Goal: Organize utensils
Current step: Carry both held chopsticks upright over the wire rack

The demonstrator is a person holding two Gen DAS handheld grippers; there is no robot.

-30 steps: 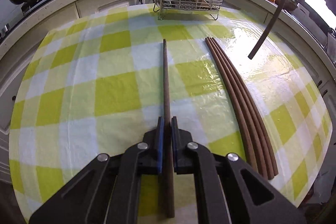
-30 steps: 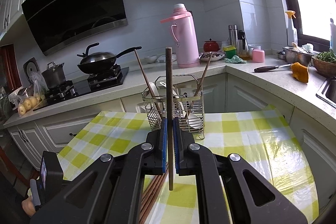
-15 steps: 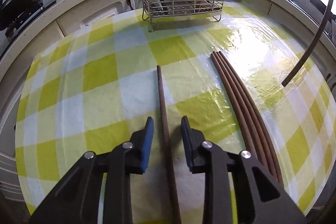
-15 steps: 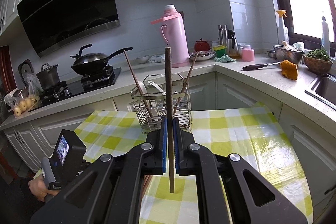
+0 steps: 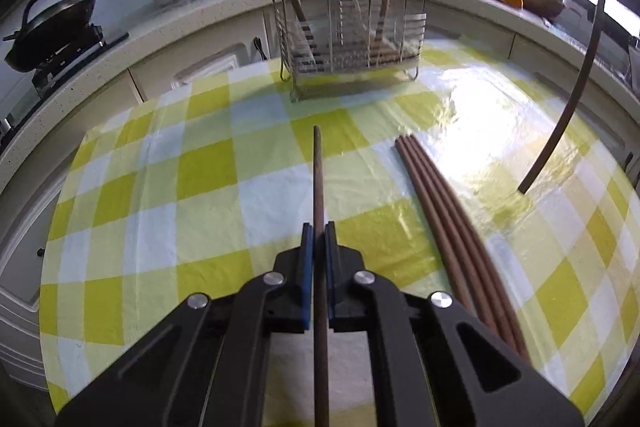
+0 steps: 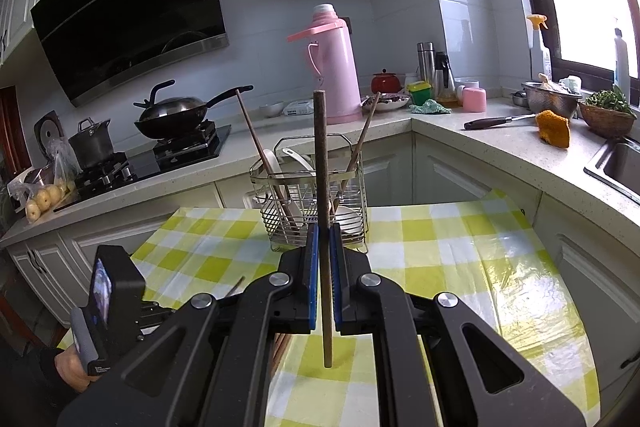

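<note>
Left gripper (image 5: 316,227) has its blue pads pinched in on a single brown chopstick (image 5: 319,183), jaws nearly together with only the stick between them; the stick runs straight ahead over the checked tablecloth (image 5: 168,211), tip pointing far toward the wire utensil rack (image 5: 348,39). The grip sits partway along the shaft, probably so the far end stays free to be aimed into the rack. Right gripper (image 6: 324,255) is likewise clamped tight on its own chopstick (image 6: 320,155), held upright with the lower end hanging clear above the cloth and the top rising in front of the rack (image 6: 312,187), which looks like the ready pose for dropping it in from above. In the left wrist view that same stick shows as a curved dark bar at far right, off the table. Just right of the left gripper, a bundle of loose chopsticks (image 5: 444,203) lies side by side, touching, on the cloth, apparently waiting their turn. The rack stands at the far edge of the table and already holds a few chopsticks and white spoons. A person's hand (image 6: 70,367) grips the left tool at lower left.
</note>
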